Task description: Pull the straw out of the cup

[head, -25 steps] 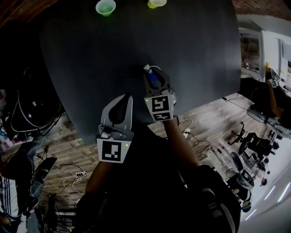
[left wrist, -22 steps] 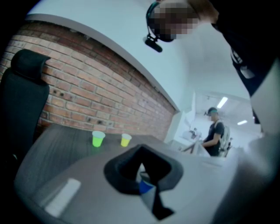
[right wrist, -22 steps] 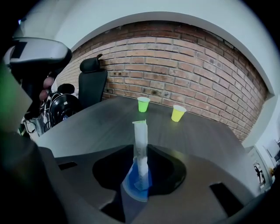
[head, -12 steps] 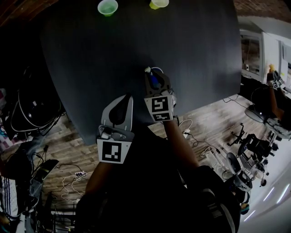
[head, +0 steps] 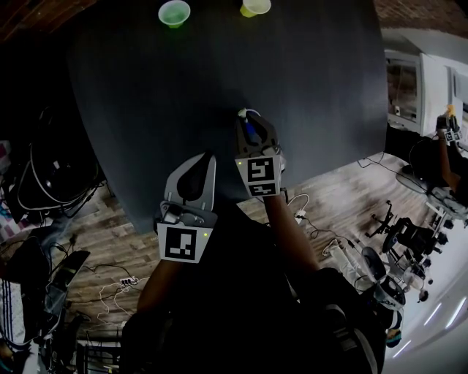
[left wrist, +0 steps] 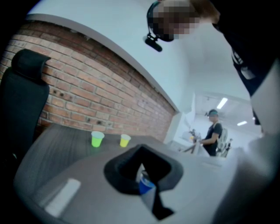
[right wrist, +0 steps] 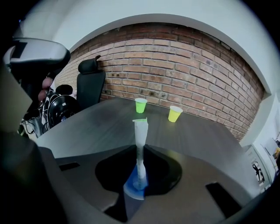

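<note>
My right gripper (head: 247,118) hovers over the dark table (head: 146,95), shut on a white paper-wrapped straw (right wrist: 140,144). The straw stands upright between the jaws in the right gripper view, and its greenish tip (right wrist: 140,120) rises above them. In the head view only the straw's end (head: 242,113) pokes out past the jaws. A green cup (head: 174,12) and a yellow cup (head: 255,6) stand far off at the table's back edge, well away from the straw. My left gripper (head: 202,156) is shut, low and left of the right one, near the table's front edge.
A black office chair (right wrist: 89,85) stands at the table's left side, in front of a brick wall (right wrist: 183,65). Cables and a power strip (head: 128,280) lie on the wooden floor below the table's near edge. A person (left wrist: 214,135) stands far off in the background.
Almost nothing has changed. My right gripper with the straw has drifted slightly right and toward me. The left gripper stays put.
</note>
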A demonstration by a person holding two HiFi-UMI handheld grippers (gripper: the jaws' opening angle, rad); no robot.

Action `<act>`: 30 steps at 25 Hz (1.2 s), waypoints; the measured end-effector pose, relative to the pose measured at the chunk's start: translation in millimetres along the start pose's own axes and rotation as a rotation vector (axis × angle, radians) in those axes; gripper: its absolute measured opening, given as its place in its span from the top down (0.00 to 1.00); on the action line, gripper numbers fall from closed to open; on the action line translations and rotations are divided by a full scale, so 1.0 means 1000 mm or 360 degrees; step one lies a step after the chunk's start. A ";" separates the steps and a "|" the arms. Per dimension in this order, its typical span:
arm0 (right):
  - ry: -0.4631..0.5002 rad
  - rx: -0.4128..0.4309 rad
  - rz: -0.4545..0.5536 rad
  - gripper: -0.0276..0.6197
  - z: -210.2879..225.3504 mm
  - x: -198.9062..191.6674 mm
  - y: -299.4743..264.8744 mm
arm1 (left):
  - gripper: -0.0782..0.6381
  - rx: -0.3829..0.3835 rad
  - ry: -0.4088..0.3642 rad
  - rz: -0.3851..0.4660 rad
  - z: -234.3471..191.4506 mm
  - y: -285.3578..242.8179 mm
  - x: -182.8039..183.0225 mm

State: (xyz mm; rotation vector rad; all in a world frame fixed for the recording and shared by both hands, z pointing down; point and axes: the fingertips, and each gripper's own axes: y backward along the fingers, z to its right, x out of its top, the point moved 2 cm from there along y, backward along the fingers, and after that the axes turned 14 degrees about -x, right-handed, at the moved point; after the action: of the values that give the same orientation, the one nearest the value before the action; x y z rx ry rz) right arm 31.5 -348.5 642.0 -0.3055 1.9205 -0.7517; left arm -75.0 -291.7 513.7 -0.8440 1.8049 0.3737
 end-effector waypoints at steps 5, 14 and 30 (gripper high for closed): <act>-0.0026 -0.0008 0.0061 0.89 0.009 0.008 0.010 | 0.88 0.0000 -0.0025 0.0017 0.009 -0.001 0.007; -0.0080 -0.0018 0.0167 0.89 0.020 0.021 0.038 | 0.88 0.0006 -0.0078 0.0059 0.035 0.006 0.020; -0.0204 -0.0032 0.0406 0.89 0.035 0.044 0.110 | 0.88 0.0015 -0.0204 0.0179 0.103 0.038 0.042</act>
State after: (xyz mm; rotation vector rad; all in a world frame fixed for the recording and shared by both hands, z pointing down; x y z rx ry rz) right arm 54.0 -299.0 531.2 -0.1142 1.8040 -0.5310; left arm -38.5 -218.0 430.3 -0.6978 1.7377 0.4806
